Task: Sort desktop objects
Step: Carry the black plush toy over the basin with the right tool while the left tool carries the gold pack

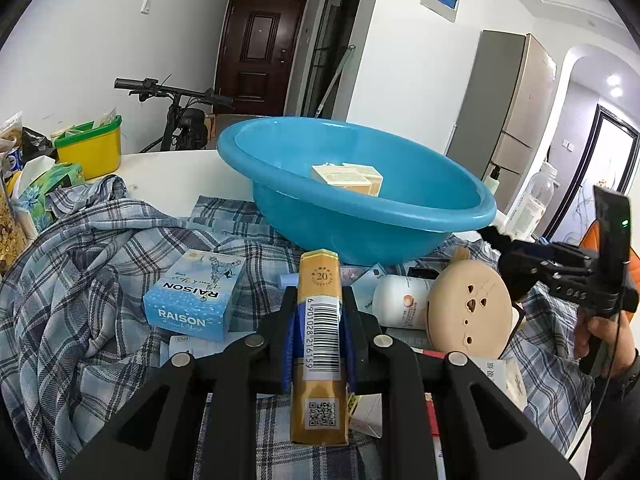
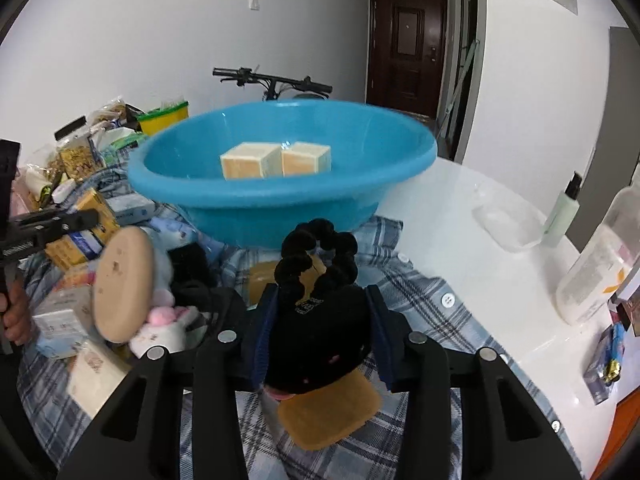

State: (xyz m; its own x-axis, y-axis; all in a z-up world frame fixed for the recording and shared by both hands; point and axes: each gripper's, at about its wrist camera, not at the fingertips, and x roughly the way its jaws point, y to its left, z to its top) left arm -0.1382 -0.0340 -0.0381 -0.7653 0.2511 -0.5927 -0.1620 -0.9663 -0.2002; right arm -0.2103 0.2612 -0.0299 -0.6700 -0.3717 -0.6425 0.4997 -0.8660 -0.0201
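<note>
Left gripper (image 1: 320,320) pinching tan carton (image 1: 320,344) upright between pads, hovering over plaid shirt (image 1: 80,280) on tabletop (image 2: 460,232). Right gripper (image 2: 320,320) squeezing black plush item (image 2: 320,312), pads pressing its sides. Blue basin (image 2: 280,200) sitting just beyond, holding two tan boxes (image 2: 276,160) side by side, touching.

Blue basin (image 1: 360,216) beyond the fingers; two tan boxes (image 2: 276,159) inside. Gold-tan pack (image 1: 320,344) between blue pads (image 1: 289,344). Blue-grey plaid cloth (image 1: 88,280) beneath. Black hair tie (image 2: 320,256) at fingertips.
</note>
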